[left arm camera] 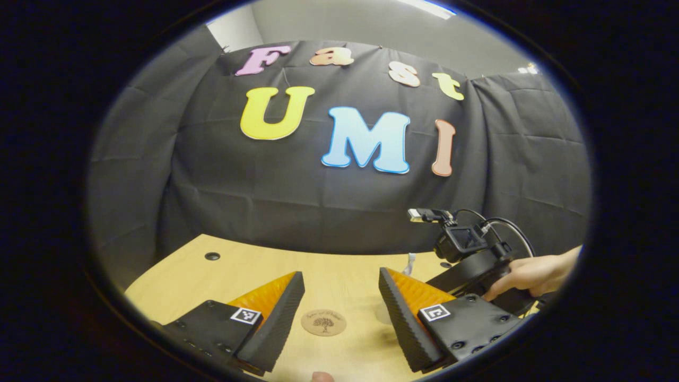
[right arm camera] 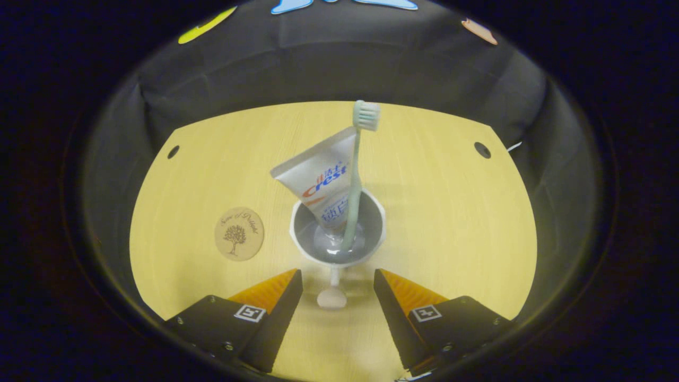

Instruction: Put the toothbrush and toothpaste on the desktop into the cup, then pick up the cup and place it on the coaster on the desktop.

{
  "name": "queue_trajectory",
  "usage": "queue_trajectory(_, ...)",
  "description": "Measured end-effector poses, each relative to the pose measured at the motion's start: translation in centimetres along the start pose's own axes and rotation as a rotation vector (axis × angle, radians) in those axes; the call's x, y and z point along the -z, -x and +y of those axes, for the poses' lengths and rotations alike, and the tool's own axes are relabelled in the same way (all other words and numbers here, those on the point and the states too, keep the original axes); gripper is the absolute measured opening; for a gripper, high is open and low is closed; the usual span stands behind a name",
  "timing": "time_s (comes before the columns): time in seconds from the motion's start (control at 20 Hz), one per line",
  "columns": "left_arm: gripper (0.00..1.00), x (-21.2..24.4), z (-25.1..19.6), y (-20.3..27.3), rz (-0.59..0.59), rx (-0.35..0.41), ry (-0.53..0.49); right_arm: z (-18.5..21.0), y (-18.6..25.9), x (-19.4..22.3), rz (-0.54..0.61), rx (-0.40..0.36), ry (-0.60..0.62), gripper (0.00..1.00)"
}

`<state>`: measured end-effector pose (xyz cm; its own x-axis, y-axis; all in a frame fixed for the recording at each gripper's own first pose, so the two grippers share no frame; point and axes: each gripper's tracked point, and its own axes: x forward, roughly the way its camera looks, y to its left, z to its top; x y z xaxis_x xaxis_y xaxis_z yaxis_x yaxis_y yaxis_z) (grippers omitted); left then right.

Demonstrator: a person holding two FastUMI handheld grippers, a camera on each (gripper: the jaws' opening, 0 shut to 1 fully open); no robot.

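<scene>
a: where's the cup (right arm camera: 338,233)?

b: in the right gripper view it stands upright on the table (right arm camera: 451,212), near the middle, just ahead of the right tongs (right arm camera: 338,289). its handle (right arm camera: 332,294) points back toward them and lies in the gap between the two fingers.

a: are they gripping the handle?

b: no. the right tongs are wide apart, and neither finger touches the handle or the cup.

a: and the brush and paste?

b: both are in the cup. the toothpaste (right arm camera: 324,183) sits cap down, with its flat end leaning up and to the left. the toothbrush (right arm camera: 354,175) stands just beside it on the right, touching the tube, bristles at the top.

a: the coaster?

b: it's a round brown disc with a tree mark. in the right gripper view the coaster (right arm camera: 239,234) lies flat on the table to the left of the cup, near but apart from it, with nothing on it. in the left gripper view the coaster (left arm camera: 323,322) lies between the fingers of the left tongs (left arm camera: 340,300), a little ahead of them.

a: left tongs holding anything?

b: nothing. they are spread wide over the table. to their right a hand (left arm camera: 530,276) holds the right gripper (left arm camera: 477,265), with a small camera (left arm camera: 460,241) on top of it.
</scene>
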<state>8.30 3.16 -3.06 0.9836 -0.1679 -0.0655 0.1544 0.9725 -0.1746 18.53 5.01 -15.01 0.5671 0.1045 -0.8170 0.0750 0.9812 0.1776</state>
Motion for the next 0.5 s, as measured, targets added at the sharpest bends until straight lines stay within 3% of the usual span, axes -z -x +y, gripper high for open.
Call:
queue_trajectory(0.35,0.94,1.5,0.5,-0.1,0.025,-0.027,0.038,0.2,-2.3,0.2,0.076,0.005,-0.018,0.84)
queue_trajectory(0.5,0.93,1.8,0.9,0.1,0.031,-0.039,0.040,-0.1,-3.2,0.8,0.100,0.019,-0.005,0.72)
